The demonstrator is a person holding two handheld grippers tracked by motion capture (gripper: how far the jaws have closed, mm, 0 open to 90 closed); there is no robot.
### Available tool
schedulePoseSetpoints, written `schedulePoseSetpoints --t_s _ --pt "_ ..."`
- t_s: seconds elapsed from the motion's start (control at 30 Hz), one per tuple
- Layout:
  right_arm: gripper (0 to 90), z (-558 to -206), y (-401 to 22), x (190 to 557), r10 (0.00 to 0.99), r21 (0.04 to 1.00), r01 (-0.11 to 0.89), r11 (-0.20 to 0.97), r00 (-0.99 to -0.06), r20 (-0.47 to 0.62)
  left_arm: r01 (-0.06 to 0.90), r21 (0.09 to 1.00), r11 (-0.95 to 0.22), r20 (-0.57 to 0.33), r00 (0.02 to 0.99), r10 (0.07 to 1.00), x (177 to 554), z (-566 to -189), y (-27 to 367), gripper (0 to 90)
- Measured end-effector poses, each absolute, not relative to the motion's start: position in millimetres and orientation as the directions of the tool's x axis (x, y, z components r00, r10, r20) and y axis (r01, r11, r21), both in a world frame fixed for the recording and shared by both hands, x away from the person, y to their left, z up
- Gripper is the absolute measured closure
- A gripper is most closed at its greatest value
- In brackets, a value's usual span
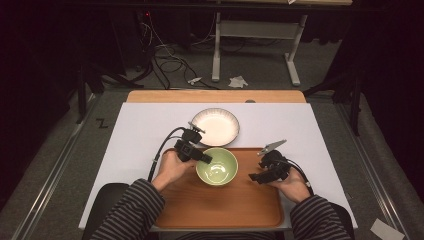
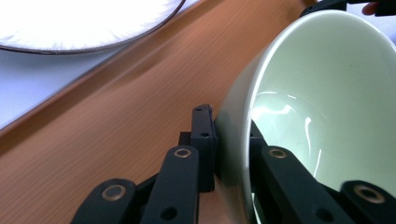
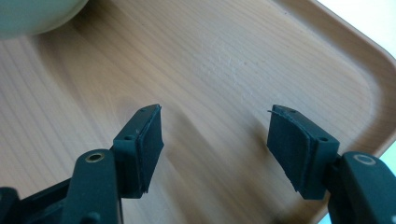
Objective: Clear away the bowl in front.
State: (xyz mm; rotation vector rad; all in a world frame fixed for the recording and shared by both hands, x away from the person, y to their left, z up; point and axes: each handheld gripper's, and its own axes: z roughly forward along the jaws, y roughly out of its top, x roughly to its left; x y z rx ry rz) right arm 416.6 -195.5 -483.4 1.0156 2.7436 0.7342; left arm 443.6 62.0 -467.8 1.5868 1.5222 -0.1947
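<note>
The glossy pale green bowl (image 1: 217,166) is sitting on the wooden tray (image 1: 220,207); the left tongs (image 1: 204,158) are clamping its thin rim. The right tongs (image 1: 254,176) are standing apart above the tray's grained wood. A round white plate (image 1: 215,127) is lying behind on the white worktop (image 1: 140,130).

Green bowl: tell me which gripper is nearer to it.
Left. The left gripper is shut on the green bowl's rim, one jaw inside and one outside. The right gripper hangs open over the wooden tray, apart from the bowl.
</note>
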Motion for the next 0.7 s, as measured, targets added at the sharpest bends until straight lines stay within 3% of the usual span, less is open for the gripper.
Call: schedulePoseSetpoints --t_s 0.7 --pt "37.1 -483 -196 416 0.641 0.489 0.579 0.653 -0.766 0.052 0.873 0.466 0.147 -0.628 0.209 0.749 446 -484 56 81.9"
